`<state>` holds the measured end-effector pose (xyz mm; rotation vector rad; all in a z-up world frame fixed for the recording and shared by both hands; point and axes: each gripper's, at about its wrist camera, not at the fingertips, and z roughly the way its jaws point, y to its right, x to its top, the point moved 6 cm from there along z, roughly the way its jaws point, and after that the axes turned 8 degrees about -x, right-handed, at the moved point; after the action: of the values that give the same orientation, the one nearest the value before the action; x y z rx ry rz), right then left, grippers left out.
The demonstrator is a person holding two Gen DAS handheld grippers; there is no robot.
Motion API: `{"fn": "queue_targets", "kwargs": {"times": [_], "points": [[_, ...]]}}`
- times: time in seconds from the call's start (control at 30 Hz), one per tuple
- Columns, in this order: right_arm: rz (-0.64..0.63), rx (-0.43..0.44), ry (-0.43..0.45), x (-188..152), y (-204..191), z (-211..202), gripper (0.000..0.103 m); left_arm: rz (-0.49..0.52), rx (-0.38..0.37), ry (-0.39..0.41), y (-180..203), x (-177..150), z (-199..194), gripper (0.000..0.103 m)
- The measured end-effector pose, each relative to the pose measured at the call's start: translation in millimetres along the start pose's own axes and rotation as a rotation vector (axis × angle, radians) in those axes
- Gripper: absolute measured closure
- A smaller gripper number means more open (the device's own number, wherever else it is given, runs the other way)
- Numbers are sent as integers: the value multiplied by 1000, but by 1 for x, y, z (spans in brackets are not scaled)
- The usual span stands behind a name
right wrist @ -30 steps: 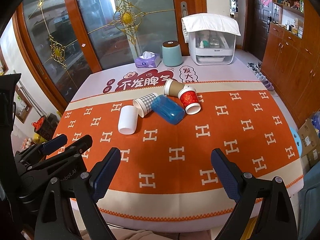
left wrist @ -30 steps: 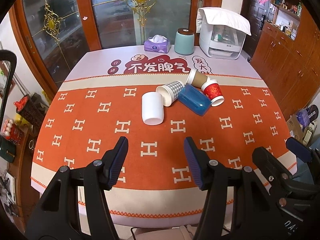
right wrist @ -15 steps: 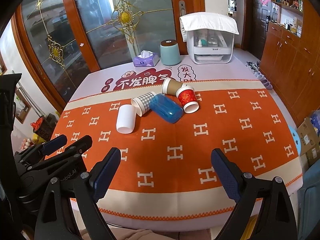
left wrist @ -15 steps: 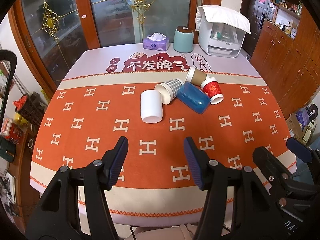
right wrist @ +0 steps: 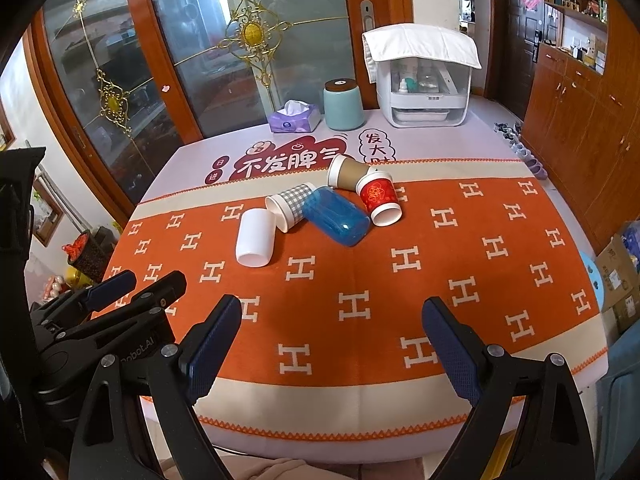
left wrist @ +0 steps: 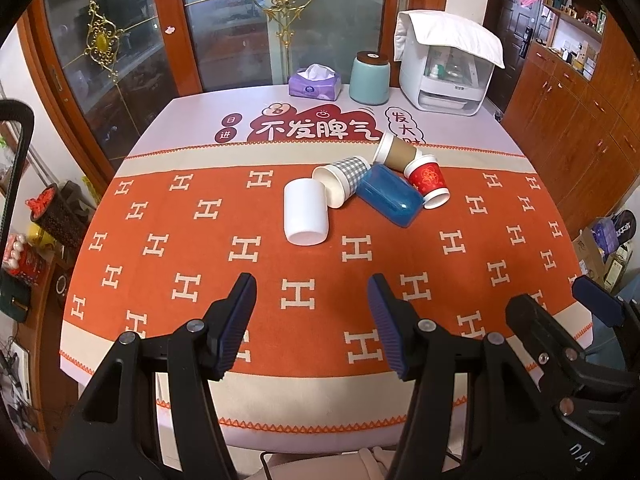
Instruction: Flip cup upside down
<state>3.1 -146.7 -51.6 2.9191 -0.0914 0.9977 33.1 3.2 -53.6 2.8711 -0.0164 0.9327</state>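
Tissue box (left wrist: 314, 82), teal canister (left wrist: 370, 77), white appliance (left wrist: 448, 76) at table's far edge.

Five toppled cups (left wrist: 362, 192), mid-table

Home dining room: clothed table (left wrist: 160, 216), cabinets (left wrist: 580, 120).

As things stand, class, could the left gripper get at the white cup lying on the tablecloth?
Probably yes. The left gripper is open and empty, the white cup lies ahead of it, and only bare tablecloth lies between them.
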Motion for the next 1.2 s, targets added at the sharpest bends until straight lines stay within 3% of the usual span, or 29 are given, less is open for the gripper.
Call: {"fn": "queue_targets", "kwargs": {"times": [0.73,1.2], "points": [[-38,32,-6,16,-8,10,10,-16,-14,-22,-8,12,10,48],[-56,51,-38,59,-7,50,10,-21,-32,-70,-25,50,38,42]]}}
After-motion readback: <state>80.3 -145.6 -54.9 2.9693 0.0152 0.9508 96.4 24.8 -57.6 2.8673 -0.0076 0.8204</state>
